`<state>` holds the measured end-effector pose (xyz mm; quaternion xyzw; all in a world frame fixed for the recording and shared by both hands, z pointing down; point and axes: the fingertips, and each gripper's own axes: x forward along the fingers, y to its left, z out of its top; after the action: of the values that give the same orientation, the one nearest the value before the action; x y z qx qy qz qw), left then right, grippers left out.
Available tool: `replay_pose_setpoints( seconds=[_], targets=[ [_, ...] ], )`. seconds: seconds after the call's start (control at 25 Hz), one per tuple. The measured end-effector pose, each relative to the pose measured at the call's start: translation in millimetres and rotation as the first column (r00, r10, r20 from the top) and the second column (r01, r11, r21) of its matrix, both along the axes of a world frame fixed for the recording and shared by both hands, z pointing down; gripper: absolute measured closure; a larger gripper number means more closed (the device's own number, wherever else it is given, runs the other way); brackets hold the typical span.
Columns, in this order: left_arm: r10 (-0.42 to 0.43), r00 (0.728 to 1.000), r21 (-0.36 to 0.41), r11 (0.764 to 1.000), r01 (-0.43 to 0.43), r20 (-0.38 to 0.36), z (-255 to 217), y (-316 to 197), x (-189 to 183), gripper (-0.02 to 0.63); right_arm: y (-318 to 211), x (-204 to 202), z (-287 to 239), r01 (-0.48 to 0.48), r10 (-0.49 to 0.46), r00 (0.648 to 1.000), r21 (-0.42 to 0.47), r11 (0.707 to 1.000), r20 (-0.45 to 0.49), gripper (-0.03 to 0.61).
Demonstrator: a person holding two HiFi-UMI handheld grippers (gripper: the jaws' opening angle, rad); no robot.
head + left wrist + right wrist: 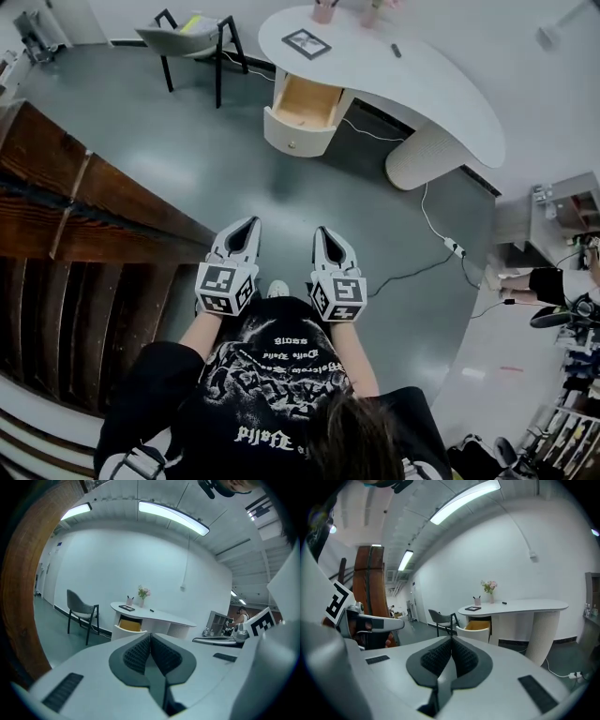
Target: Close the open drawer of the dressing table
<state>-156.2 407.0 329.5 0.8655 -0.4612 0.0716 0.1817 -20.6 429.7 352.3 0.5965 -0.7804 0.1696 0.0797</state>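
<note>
My left gripper (246, 225) and right gripper (323, 232) are clenched, empty. Far off, wood-lined drawer (302, 111) of curved white dressing table (427, 89) stands open.

Gothic print on the shirt (272, 361) is not readable.

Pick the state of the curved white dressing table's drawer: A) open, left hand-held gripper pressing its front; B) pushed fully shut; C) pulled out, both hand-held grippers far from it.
C: the white drawer juts out, wooden inside showing; the left hand-held gripper and right hand-held gripper hang over grey floor well short of it.
</note>
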Motion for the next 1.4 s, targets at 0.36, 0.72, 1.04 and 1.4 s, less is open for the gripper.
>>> replay_pose_setpoints(
  seconds=[0.36, 0.72, 1.04, 1.4],
  targets=[
    [-0.007, 1.000, 0.013, 1.000, 0.007, 0.018, -1.4, -32.4, 17.0, 0.589, -29.3, 20.0, 0.1, -0.008, 0.008, 1.000, 0.008, 1.000, 0.008, 0.552],
    [0.033, 0.999, 0.009, 0.999, -0.033, 0.024, 3.8, -104.5, 24.1, 0.589, -94.7, 25.1, 8.0, -0.032, 0.032, 0.999, -0.009, 0.999, -0.002, 0.552],
    [0.078, 0.996, -0.009, 0.997, -0.078, 0.030, 9.0, -185.9, 21.9, 0.589, -165.6, 30.4, 10.3, -0.087, 0.086, 0.996, -0.038, 0.996, -0.013, 0.552],
    [0.137, 0.990, -0.034, 0.990, -0.136, 0.031, 21.4, -265.3, 14.5, 0.589, -238.3, 22.6, 16.0, -0.137, 0.136, 0.990, -0.068, 0.988, -0.027, 0.552]
  ],
)
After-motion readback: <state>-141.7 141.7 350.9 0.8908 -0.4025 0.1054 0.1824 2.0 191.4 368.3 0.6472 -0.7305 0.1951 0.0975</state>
